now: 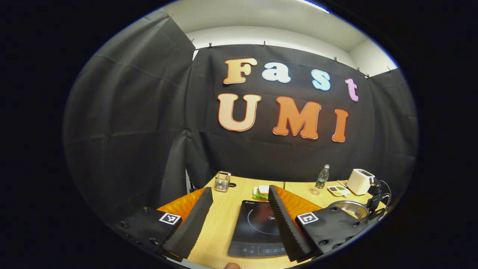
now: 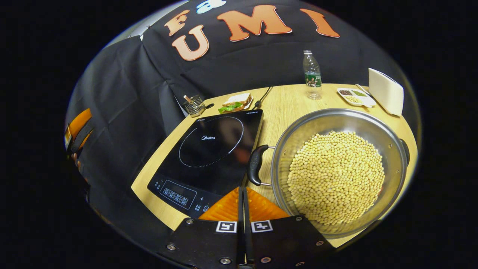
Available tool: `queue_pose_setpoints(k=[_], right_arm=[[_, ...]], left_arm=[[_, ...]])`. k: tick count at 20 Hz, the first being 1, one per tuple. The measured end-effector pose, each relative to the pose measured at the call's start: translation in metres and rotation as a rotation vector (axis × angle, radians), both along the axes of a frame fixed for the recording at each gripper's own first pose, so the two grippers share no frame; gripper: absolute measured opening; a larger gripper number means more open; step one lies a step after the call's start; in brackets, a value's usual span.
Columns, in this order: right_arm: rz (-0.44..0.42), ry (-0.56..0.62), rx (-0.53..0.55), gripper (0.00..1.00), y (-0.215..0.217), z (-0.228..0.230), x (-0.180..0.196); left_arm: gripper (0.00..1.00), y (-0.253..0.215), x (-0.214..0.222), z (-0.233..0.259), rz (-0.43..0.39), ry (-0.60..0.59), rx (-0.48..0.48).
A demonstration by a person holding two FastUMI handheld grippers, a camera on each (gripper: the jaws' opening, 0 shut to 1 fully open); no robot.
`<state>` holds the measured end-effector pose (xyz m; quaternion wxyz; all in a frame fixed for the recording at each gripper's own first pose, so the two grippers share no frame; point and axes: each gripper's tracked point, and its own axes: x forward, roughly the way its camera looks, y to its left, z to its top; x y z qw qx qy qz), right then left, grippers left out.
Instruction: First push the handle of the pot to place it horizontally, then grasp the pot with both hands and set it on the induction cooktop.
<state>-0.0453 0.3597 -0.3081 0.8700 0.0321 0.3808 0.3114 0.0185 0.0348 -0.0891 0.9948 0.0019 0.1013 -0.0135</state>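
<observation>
Left gripper (image 1: pixel 239 194): fingers spread wide apart, gripping nothing, held above the near edge of the wooden table (image 1: pixel 224 224) and aimed toward the back wall. The induction cooktop (image 1: pixel 257 229) lies between and below its fingers.

Right gripper (image 2: pixel 242 192): fingers pressed together with nothing between them, tips poised over the near right corner of the induction cooktop, just beside the pot's black side handle (image 2: pixel 255 164).

Pot (image 2: pixel 340 170): a steel pot filled with soybeans (image 2: pixel 336 175); it rests on the table immediately right of the cooktop, not on it.

Surface, far side: a clear water bottle (image 2: pixel 312 74), a sectioned dish of grains (image 2: pixel 355 96), a white toaster (image 2: pixel 385 91), a sandwich on a plate (image 2: pixel 235 102) and a wire holder (image 2: pixel 194 105). Black cloth encloses the booth.
</observation>
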Motion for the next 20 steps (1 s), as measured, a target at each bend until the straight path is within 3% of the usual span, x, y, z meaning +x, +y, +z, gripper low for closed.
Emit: queue_pose_setpoints(k=[12, 20], right_arm=[[-0.237, -0.183, 0.015, 0.0, -0.134, 0.055, 0.049], [-0.378, -0.245, -0.031, 0.41, -0.217, 0.06, 0.073]], left_arm=[[0.97, -0.089, -0.008, -0.008, -0.136, 0.019, 0.016], [0.98, -0.174, -0.006, -0.055, -0.251, 0.115, -0.007]])
